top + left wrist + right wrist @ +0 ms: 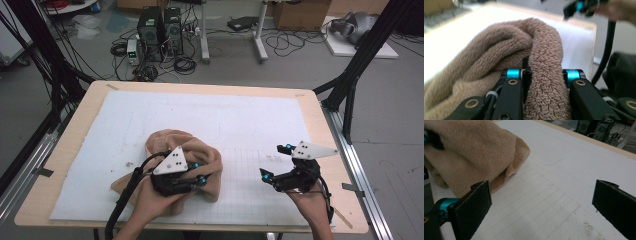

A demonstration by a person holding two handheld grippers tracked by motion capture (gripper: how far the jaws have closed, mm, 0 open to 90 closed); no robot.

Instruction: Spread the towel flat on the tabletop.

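A tan terry towel [175, 145] lies bunched on the white mat [210, 115], left of centre. My left gripper [199, 172] is at the towel's near right side, its jaws closed on a thick fold of the towel [546, 82], which fills the gap between the two black jaws. My right gripper [276, 161] hovers over the gridded part of the mat to the right of the towel, jaws wide apart with nothing between them. In the right gripper view the towel [474, 152] lies ahead and to the left, and the mat [564, 170] shows between the pads [471, 210].
The mat covers a wooden table [65, 150] with bare edges all round. Black frame posts [350, 85] stand at the table's sides. Computers and cables [160, 35] sit on the floor beyond the far edge.
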